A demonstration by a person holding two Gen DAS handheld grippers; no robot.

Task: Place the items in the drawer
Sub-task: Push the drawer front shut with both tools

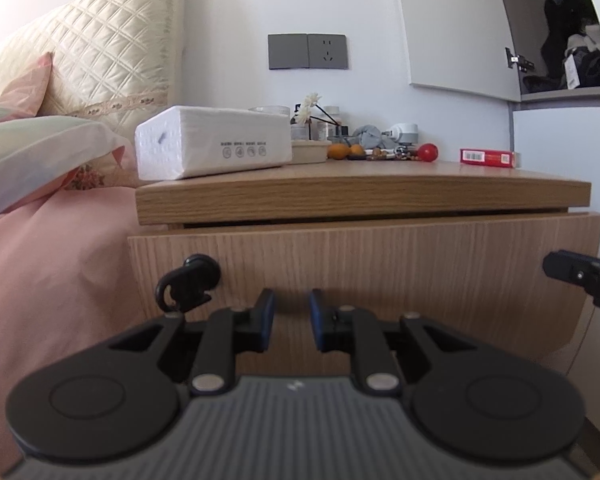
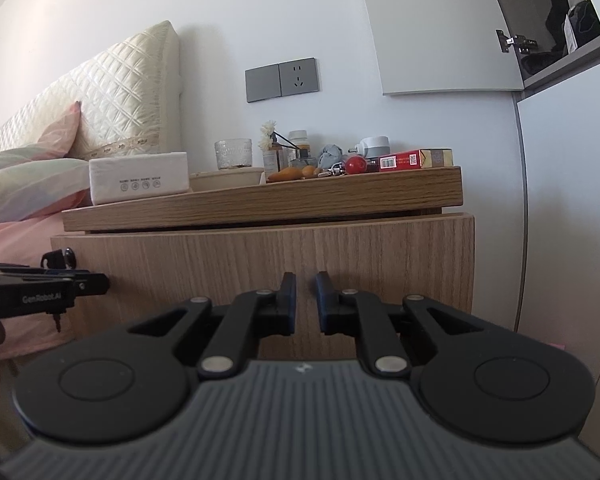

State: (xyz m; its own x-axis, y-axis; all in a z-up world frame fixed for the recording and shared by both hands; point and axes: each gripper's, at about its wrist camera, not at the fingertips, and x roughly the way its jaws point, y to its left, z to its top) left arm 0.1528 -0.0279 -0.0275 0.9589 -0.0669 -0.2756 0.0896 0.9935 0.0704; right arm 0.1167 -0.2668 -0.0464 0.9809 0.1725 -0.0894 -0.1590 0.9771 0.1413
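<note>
The nightstand's light wood drawer front (image 1: 380, 264) (image 2: 260, 256) fills the middle of both views, with a dark slit between it and the thick top. A black key (image 1: 192, 280) (image 2: 60, 258) sits in the lock at the front's upper left. My left gripper (image 1: 292, 300) points at the front just right of the key, shut, with nothing between its blue pads. My right gripper (image 2: 305, 280) faces the front further right, also shut and holding nothing. Each gripper shows at the edge of the other's view: the right gripper (image 1: 548, 266), the left gripper (image 2: 100, 284).
On the nightstand top (image 1: 360, 196) stand a white tissue box (image 1: 212, 144), a bowl (image 2: 226, 178), a glass (image 2: 233, 154), small bottles, oranges (image 1: 340, 151), a red ball (image 1: 427, 153) and a red box (image 1: 488, 157). A bed with pink sheets (image 1: 52, 272) adjoins on the left, a wardrobe (image 2: 560, 200) on the right.
</note>
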